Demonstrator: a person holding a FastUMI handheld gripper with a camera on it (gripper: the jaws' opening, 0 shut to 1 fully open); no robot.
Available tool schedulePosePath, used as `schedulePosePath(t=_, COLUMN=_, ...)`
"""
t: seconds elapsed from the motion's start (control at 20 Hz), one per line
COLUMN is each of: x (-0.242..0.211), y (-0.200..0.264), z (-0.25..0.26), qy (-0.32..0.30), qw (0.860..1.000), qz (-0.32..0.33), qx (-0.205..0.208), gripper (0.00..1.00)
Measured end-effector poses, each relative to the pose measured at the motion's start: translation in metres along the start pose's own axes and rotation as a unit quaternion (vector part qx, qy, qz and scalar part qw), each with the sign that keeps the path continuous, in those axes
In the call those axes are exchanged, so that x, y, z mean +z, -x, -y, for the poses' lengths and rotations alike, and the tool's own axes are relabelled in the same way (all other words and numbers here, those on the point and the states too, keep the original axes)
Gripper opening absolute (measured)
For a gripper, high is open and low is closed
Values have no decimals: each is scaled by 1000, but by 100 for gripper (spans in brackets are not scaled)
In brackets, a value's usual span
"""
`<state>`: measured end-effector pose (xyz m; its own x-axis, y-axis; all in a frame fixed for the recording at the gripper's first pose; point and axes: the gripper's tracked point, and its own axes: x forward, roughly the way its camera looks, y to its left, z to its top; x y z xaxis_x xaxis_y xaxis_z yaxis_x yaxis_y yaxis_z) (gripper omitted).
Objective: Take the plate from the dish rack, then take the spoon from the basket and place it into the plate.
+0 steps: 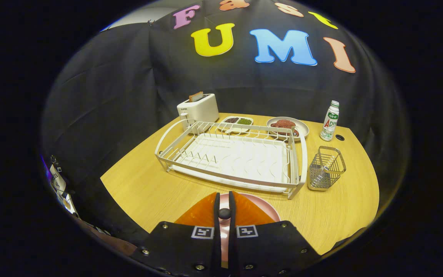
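Note:
My gripper [224, 197] has its two orange fingers [202, 215] closed to a narrow gap, and the rim of a pink plate [266, 209] shows pinched between them. The plate sits low over the wooden table, just in front of the white wire dish rack [229, 154], whose slots hold nothing. To the right of the rack stands a small metal wire basket [326, 168] with a spoon [323, 173] leaning inside it, handle up. The fingers hide most of the plate.
Behind the rack are a white toaster [199, 109] with a slice of bread, a divided dish [237, 122] of grains, and a plate of meat [287, 125]. A small bottle [330, 121] stands at the back right. Bare tabletop [140, 188] lies left of the fingers.

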<state>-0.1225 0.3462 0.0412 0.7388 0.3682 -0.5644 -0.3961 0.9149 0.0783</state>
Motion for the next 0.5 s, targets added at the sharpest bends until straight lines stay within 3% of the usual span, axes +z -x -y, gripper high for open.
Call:
schedulePosePath(t=0.25, x=3, y=7, z=11, qy=27, qw=1000, qz=1, qx=-9, gripper=17)
schedulePosePath(t=0.5, x=34, y=30, z=26, qy=41, qw=998, qz=50, qx=-16, gripper=23)
